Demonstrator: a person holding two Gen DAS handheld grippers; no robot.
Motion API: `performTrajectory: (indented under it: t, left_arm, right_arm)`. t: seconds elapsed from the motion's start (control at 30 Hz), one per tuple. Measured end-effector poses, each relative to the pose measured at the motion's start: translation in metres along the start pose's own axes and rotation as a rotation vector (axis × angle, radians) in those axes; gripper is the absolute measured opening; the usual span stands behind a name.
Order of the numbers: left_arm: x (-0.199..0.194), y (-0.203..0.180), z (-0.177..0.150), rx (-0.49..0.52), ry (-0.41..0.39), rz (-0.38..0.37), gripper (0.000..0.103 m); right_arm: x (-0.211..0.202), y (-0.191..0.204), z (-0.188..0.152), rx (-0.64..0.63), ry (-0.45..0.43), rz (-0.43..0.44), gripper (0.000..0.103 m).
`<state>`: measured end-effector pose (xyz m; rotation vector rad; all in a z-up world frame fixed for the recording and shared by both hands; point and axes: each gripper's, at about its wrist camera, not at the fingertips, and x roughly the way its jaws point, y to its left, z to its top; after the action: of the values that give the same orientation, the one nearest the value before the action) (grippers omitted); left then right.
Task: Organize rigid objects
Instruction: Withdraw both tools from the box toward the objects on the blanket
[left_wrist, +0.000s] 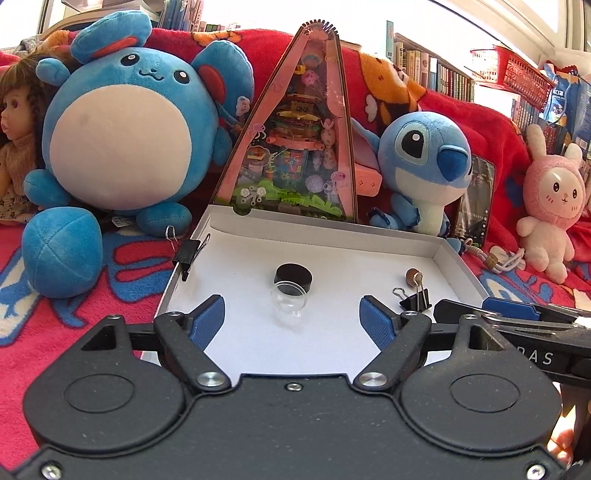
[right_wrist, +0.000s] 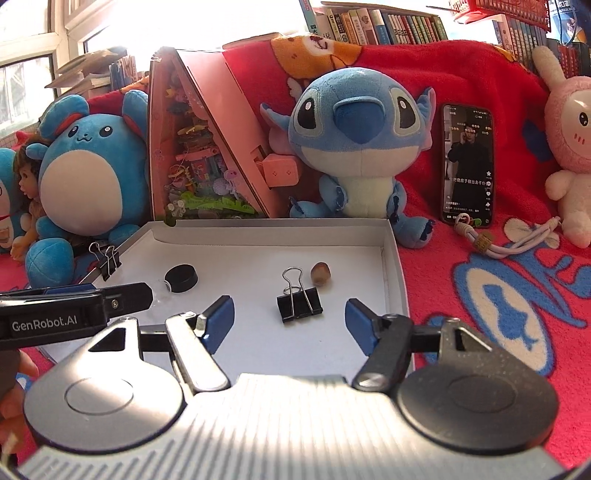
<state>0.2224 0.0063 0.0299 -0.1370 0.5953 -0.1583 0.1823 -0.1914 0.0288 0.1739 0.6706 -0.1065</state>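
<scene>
A shallow white box (left_wrist: 369, 236) (right_wrist: 391, 254) lies on a red blanket. In it are a black round cap (left_wrist: 293, 278) (right_wrist: 181, 278), a clear glass jar (left_wrist: 289, 299) on its side, a small cork (left_wrist: 413, 276) (right_wrist: 320, 274) and a black binder clip (left_wrist: 415, 297) (right_wrist: 299, 302). Another binder clip (left_wrist: 188, 253) (right_wrist: 106, 260) is clamped on the box's left wall. My left gripper (left_wrist: 291, 321) is open and empty, just short of the jar. My right gripper (right_wrist: 290, 321) is open and empty, just short of the loose binder clip.
Behind the box stand a pink triangular display case (left_wrist: 295, 147) (right_wrist: 199, 155), a round blue plush (left_wrist: 122, 133), a Stitch plush (left_wrist: 424, 162) (right_wrist: 358, 140), a doll (left_wrist: 14, 125), a pink bunny plush (left_wrist: 550, 206) and a phone (right_wrist: 468, 162). A corded charm (right_wrist: 491, 240) lies on the blanket.
</scene>
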Motion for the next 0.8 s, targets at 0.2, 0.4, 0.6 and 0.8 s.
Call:
performTrajectory:
  t: [0.2, 0.4, 0.6, 0.8]
  left_arm:
    - [-0.029, -0.004, -0.011, 0.04, -0.015, -0.009, 0.081]
    - [-0.05, -0.008, -0.022, 0.064, -0.006, -0.023, 0.083]
    - [-0.071, -0.013, -0.033, 0.086, -0.008, -0.051, 0.083]
    - [-0.09, -0.016, -0.042, 0.09, -0.028, -0.064, 0.084]
  right_arm:
    - [-0.026, -0.002, -0.006, -0.018, -0.029, 0.012, 0.085]
    - [-0.047, -0.002, -0.015, -0.022, -0.041, 0.033, 0.088]
    - [-0.066, -0.001, -0.023, -0.037, -0.059, 0.049, 0.09]
    - [-0.083, -0.001, -0.032, -0.052, -0.074, 0.06, 0.093]
